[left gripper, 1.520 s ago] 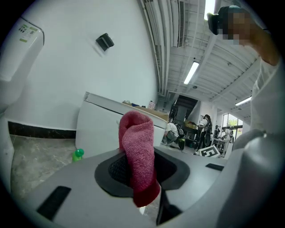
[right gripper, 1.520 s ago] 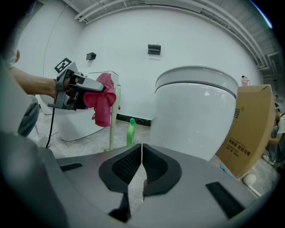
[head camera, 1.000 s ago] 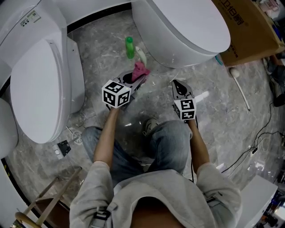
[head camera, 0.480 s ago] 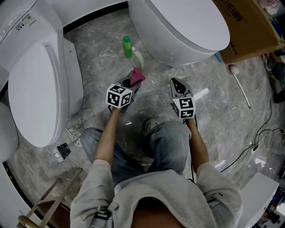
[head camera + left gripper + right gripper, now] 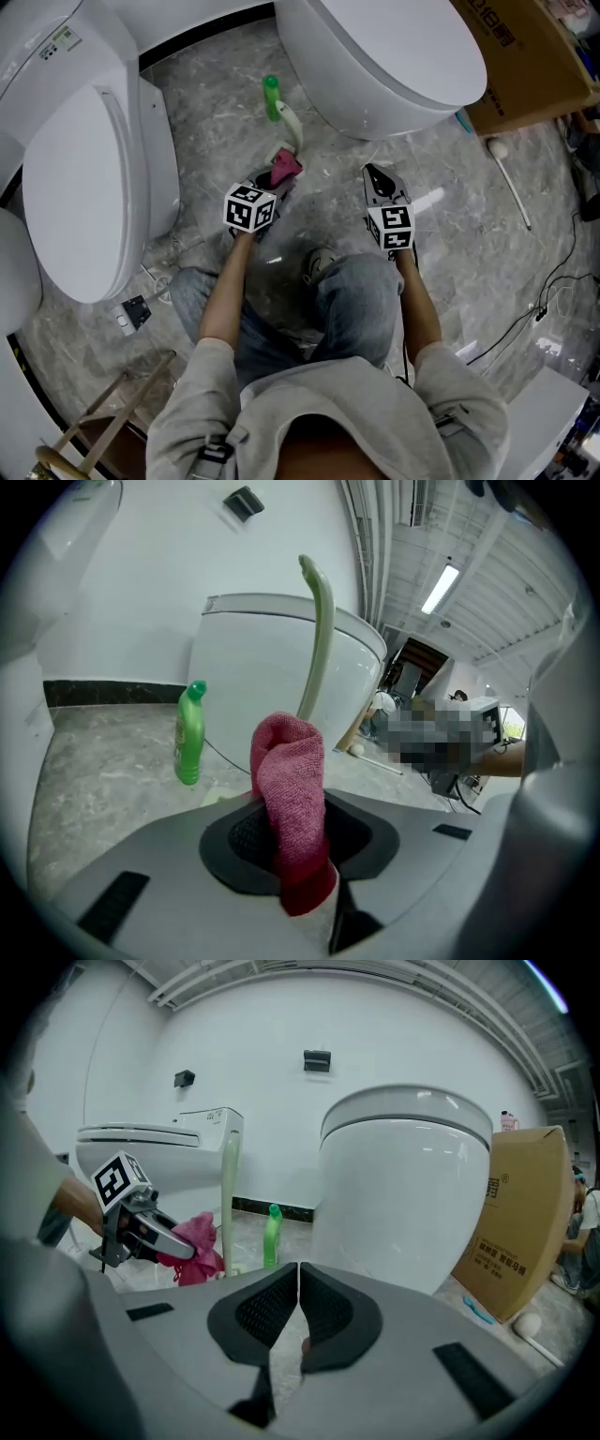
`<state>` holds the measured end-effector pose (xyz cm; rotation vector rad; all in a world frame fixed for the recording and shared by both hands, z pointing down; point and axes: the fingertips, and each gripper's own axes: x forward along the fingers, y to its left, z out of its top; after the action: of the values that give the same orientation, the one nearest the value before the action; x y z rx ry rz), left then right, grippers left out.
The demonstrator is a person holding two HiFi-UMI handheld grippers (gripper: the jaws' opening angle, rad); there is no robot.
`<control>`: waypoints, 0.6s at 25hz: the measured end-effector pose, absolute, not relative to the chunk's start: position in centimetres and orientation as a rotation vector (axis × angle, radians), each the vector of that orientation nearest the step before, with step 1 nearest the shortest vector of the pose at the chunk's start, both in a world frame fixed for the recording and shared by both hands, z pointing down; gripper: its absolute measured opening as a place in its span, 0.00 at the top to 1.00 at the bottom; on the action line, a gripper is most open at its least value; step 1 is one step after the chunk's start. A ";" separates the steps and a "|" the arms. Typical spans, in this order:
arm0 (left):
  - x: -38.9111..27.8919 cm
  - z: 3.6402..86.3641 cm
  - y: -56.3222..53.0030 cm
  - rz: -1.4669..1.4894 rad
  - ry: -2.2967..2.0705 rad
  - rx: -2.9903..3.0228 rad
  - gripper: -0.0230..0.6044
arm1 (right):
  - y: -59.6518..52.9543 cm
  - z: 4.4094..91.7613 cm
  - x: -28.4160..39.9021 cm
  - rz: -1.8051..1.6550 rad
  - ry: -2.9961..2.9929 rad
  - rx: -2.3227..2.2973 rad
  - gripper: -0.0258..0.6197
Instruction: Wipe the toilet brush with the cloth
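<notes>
The toilet brush (image 5: 292, 123) has a pale green handle (image 5: 320, 635) and stands upright on the floor in front of the right toilet. My left gripper (image 5: 279, 178) is shut on a pink cloth (image 5: 286, 167), which sticks up out of the jaws (image 5: 289, 775). The cloth sits just short of the handle's lower part; I cannot tell whether they touch. In the right gripper view the handle (image 5: 228, 1199) rises beside the cloth (image 5: 199, 1241). My right gripper (image 5: 373, 175) hovers to the right with its jaws shut on nothing (image 5: 298, 1302).
A green bottle (image 5: 272, 97) stands just behind the brush. White toilets flank the spot at left (image 5: 80, 178) and at back right (image 5: 394, 56). A cardboard box (image 5: 525, 56) and a white brush (image 5: 506, 180) on the floor lie to the right. Cables (image 5: 544, 300) trail at the right.
My left gripper has drawn the pink cloth slightly back toward the person, away from the bottle. The right gripper has hardly moved.
</notes>
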<state>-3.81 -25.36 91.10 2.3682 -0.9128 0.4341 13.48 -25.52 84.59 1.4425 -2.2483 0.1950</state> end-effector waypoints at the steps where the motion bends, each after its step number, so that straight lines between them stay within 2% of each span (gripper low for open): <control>1: -4.1 90.4 -25.3 0.419 -0.924 2.377 0.79 | -25.5 84.5 13.3 0.197 -2.253 1.441 0.91; 15: -7.5 73.3 -27.4 0.106 -1.087 2.601 0.79 | -25.3 83.7 10.8 0.198 -2.319 1.406 0.91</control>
<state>-7.49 -27.38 73.30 2.6013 -1.0869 0.1060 10.82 -25.33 83.70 1.4060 -2.3192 0.1983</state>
